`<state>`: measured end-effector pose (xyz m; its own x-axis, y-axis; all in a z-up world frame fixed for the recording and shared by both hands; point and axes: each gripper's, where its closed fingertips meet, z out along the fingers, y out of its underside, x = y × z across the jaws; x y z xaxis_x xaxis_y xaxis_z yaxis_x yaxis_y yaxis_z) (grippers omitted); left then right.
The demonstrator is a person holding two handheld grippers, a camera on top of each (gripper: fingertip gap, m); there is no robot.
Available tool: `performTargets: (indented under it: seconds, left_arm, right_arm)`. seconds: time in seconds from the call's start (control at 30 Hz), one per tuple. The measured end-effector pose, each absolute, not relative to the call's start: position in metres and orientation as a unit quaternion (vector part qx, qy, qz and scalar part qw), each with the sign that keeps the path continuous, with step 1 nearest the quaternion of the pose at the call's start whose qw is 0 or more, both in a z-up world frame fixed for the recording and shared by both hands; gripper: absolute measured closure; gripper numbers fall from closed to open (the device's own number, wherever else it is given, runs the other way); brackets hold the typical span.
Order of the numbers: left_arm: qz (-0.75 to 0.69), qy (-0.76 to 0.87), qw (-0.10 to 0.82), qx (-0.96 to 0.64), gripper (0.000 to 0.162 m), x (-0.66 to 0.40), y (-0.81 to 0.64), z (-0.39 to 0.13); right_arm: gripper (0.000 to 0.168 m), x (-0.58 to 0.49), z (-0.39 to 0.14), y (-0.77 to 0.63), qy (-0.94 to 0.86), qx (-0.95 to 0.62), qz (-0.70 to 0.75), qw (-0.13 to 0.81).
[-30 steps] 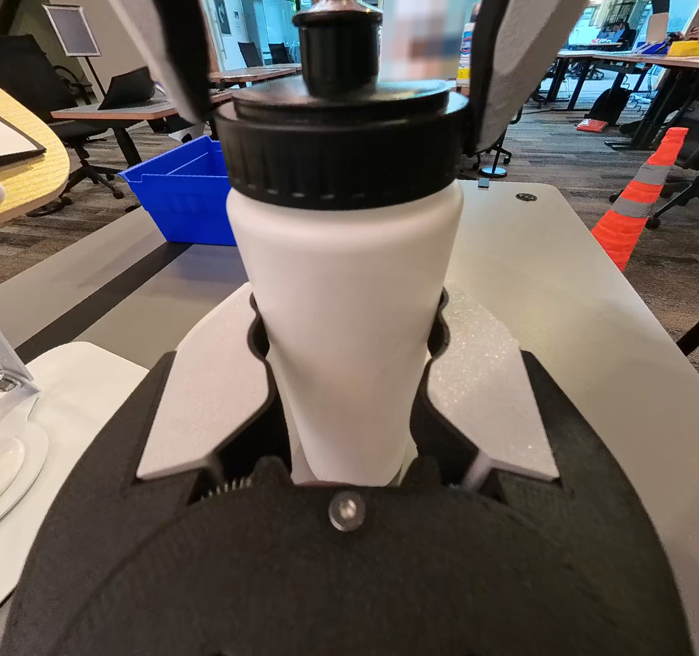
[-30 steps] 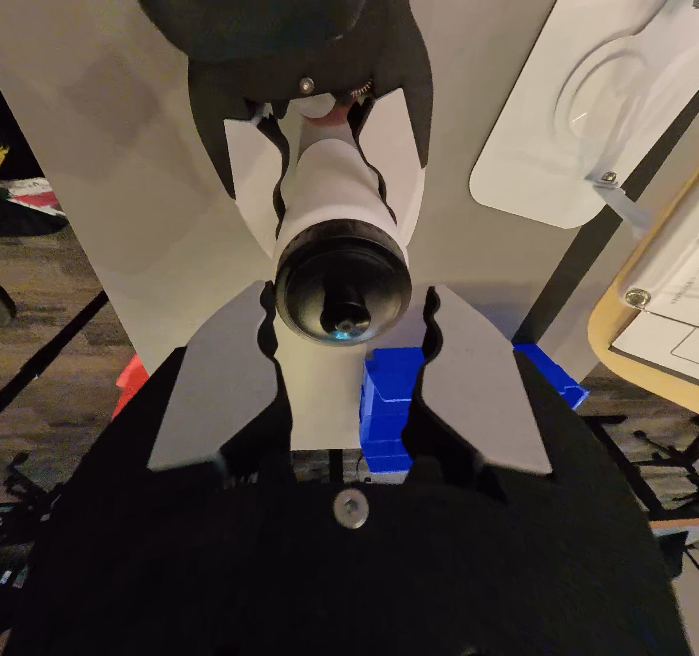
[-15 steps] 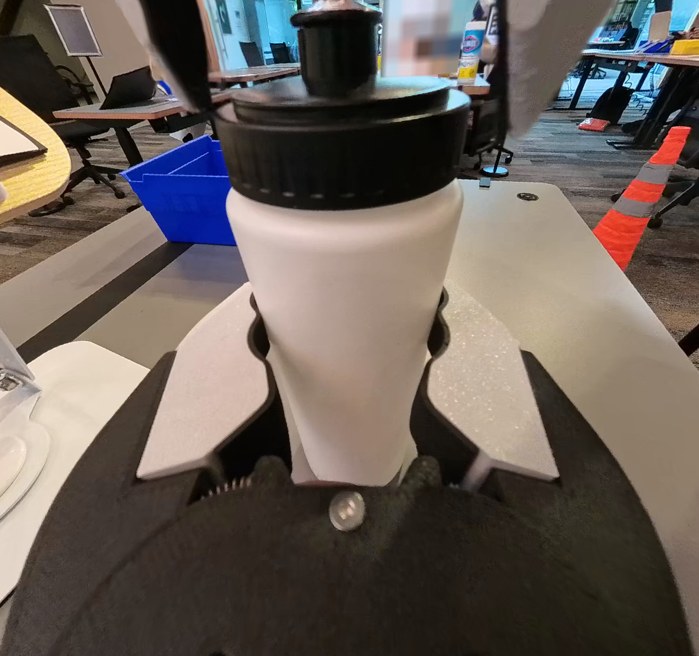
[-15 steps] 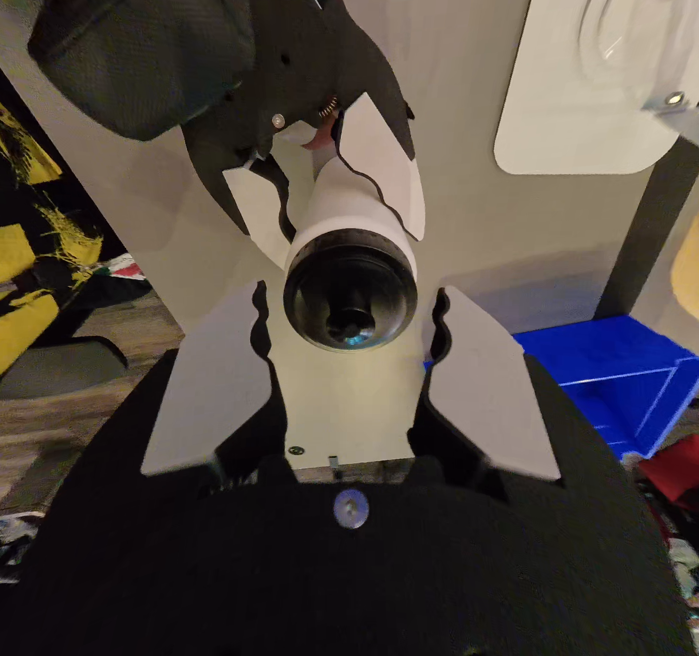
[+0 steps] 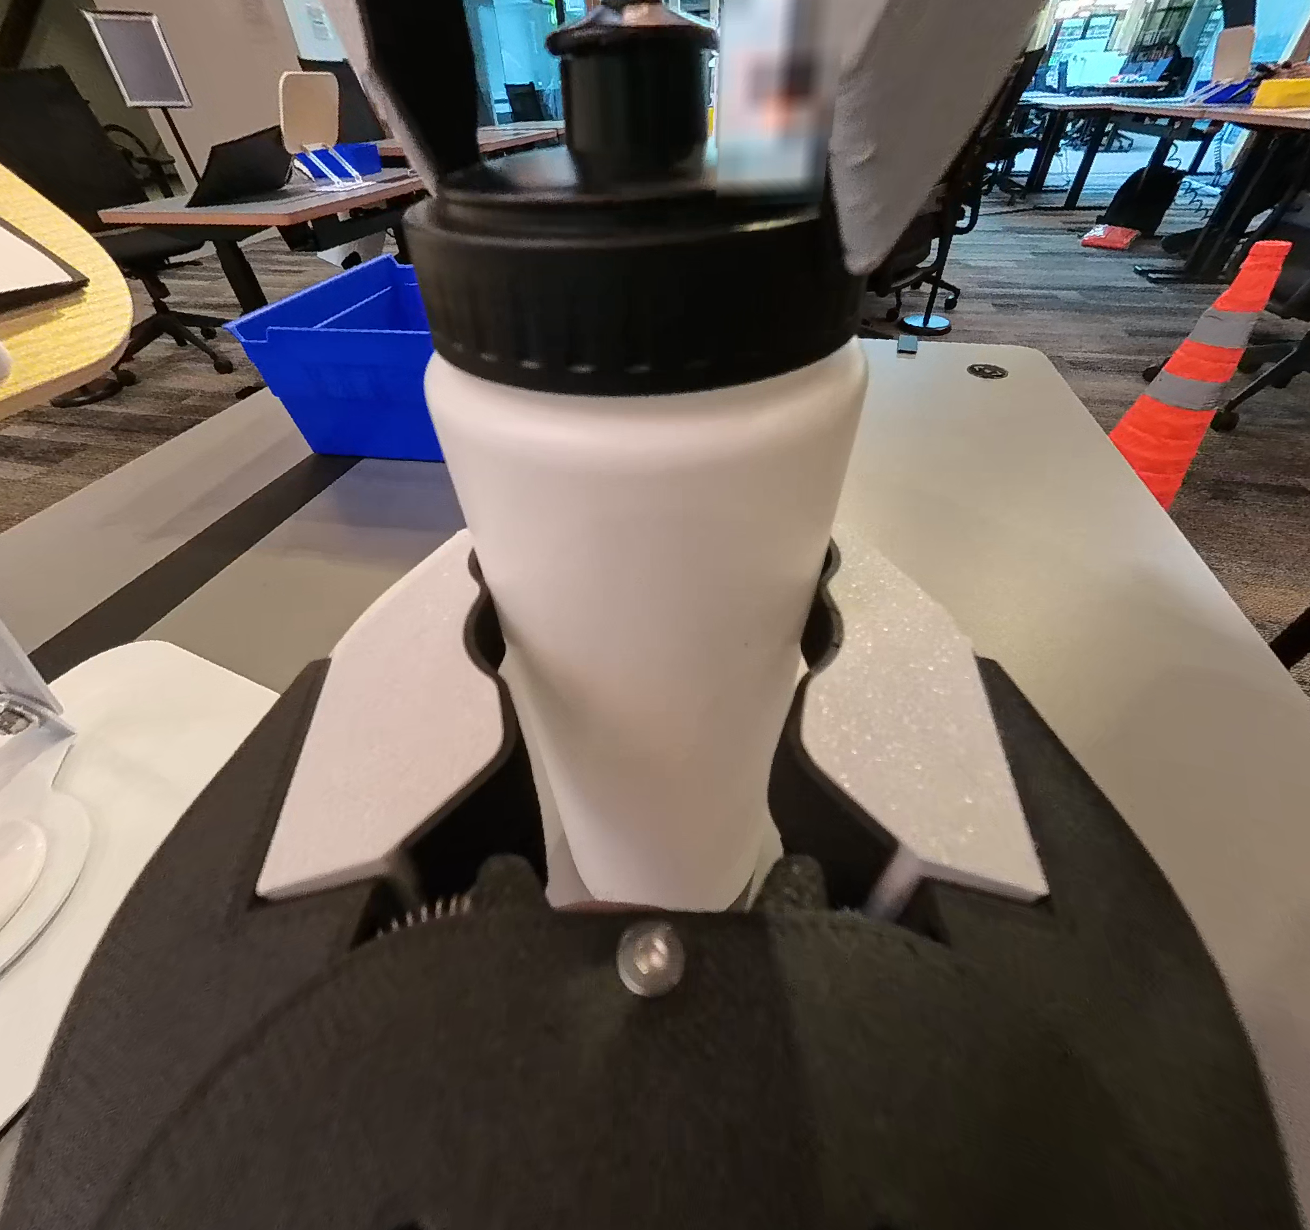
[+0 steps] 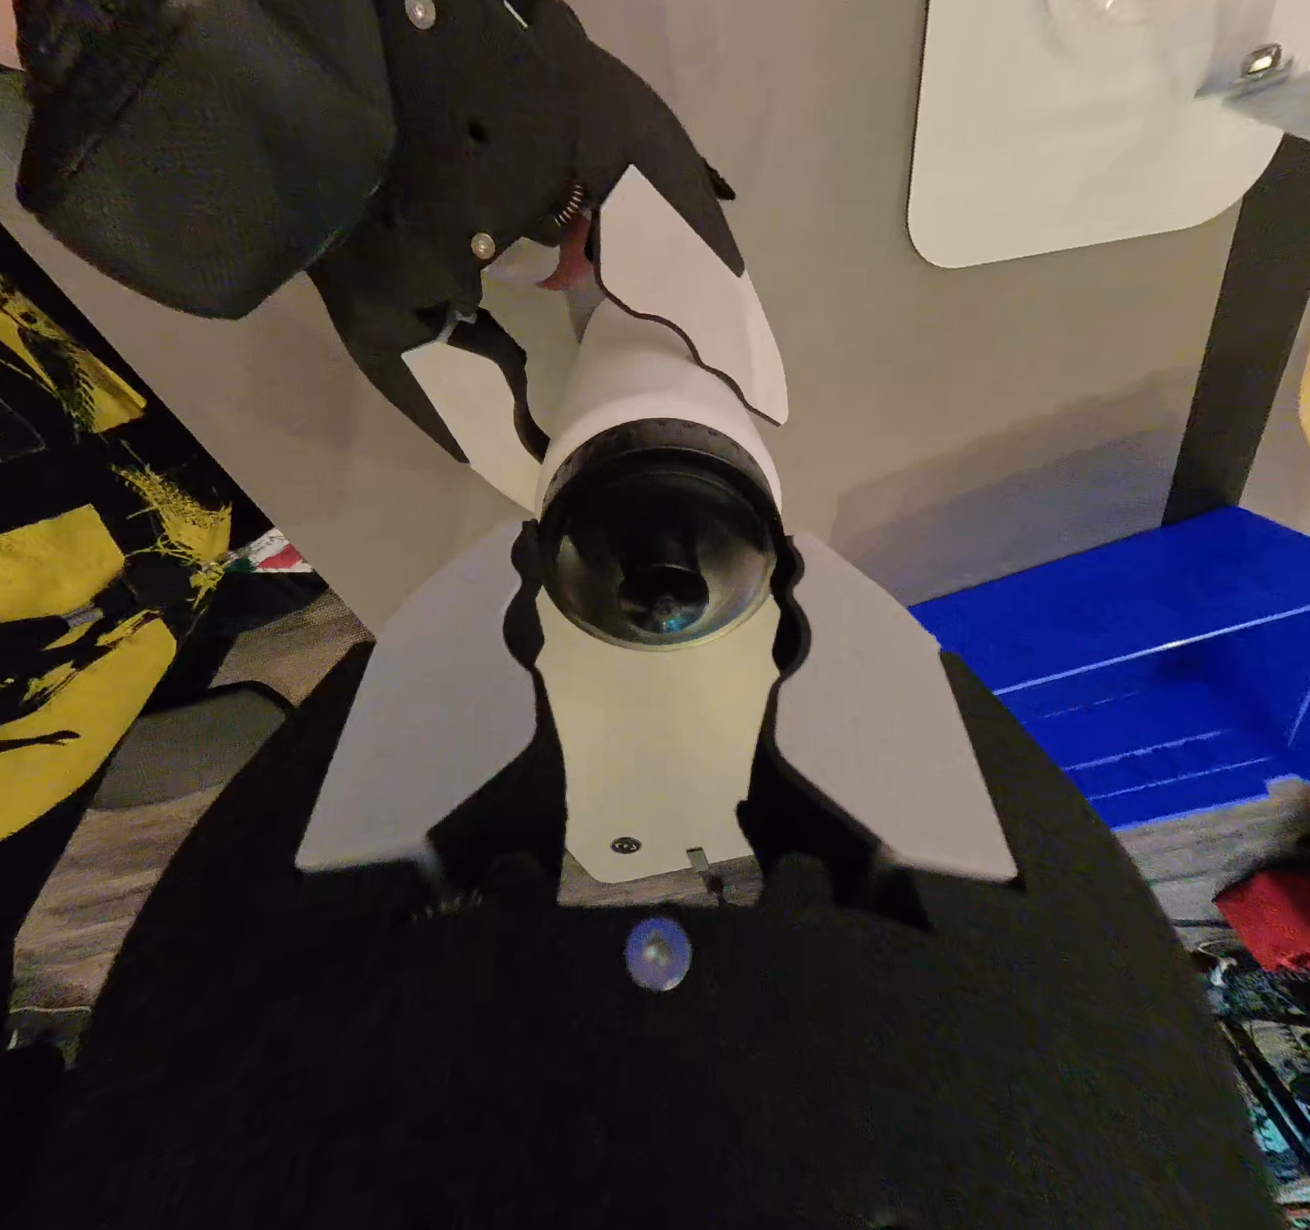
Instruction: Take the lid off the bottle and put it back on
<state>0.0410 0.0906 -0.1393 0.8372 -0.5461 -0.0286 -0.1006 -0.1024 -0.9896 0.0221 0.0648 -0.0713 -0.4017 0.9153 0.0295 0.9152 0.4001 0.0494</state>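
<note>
since a second ago right gripper (image 6: 656, 593) has closed in; its fingers now flank the black ribbed screw lid (image 5: 638, 303), contact unclear. left gripper (image 5: 652, 650) clamps the white plastic bottle (image 5: 648, 593), upright above the grey table (image 5: 992, 487), spout pointing up.

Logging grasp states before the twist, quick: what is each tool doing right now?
Left tool: closed on the white bottle, gripping its body.
Right tool: around the black lid, fingers at its rim; whether it is clamped cannot be told.
</note>
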Motion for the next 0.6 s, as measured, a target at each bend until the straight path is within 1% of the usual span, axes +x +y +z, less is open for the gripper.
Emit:
performTargets:
  seconds: [0.07, 0.1, 0.13, 0.2, 0.23, 0.3, 0.33, 0.4, 0.53, 0.6]
  left_arm:
    - [-0.176, 0.224, 0.631, -0.722, 0.078, 0.041, 0.091, -0.139]
    - [-0.176, 0.224, 0.631, -0.722, 0.078, 0.041, 0.091, -0.139]
    - [-0.176, 0.224, 0.631, -0.721, 0.078, 0.041, 0.091, -0.139]
    - [-0.176, 0.224, 0.631, -0.721, 0.078, 0.041, 0.091, -0.139]
    - [-0.177, 0.224, 0.631, -0.721, 0.078, 0.041, 0.091, -0.139]
    - [-0.177, 0.224, 0.631, -0.721, 0.078, 0.041, 0.091, -0.139]
    - [-0.177, 0.224, 0.631, -0.721, 0.078, 0.041, 0.091, -0.139]
    - [-0.177, 0.224, 0.631, -0.721, 0.078, 0.041, 0.091, -0.139]
    - [-0.178, 0.222, 0.631, -0.721, 0.078, 0.041, 0.092, -0.139]
    - [-0.177, 0.223, 0.632, -0.720, 0.078, 0.041, 0.091, -0.139]
  right_arm:
    - [0.104, 0.021, -0.071, 0.065, 0.844, 0.537, 0.025, 0.005]
    - [0.098, 0.020, -0.070, 0.064, 0.856, 0.516, 0.018, 0.004]
    - [0.088, 0.018, -0.068, 0.063, 0.872, 0.490, 0.012, -0.005]
    - [0.084, 0.021, -0.069, 0.068, 0.901, 0.432, 0.035, -0.017]
    - [0.084, 0.024, -0.070, 0.073, 0.914, 0.403, 0.053, -0.020]
    - [0.092, 0.027, -0.073, 0.075, 0.927, 0.370, 0.063, -0.011]
    - [0.100, 0.030, -0.074, 0.072, 0.927, 0.370, 0.056, 0.003]
    - [0.100, 0.030, -0.074, 0.071, 0.920, 0.389, 0.054, 0.005]
    - [0.100, 0.029, -0.074, 0.069, 0.838, 0.544, 0.032, 0.024]
    - [0.100, 0.029, -0.075, 0.068, 0.827, 0.562, 0.030, 0.017]
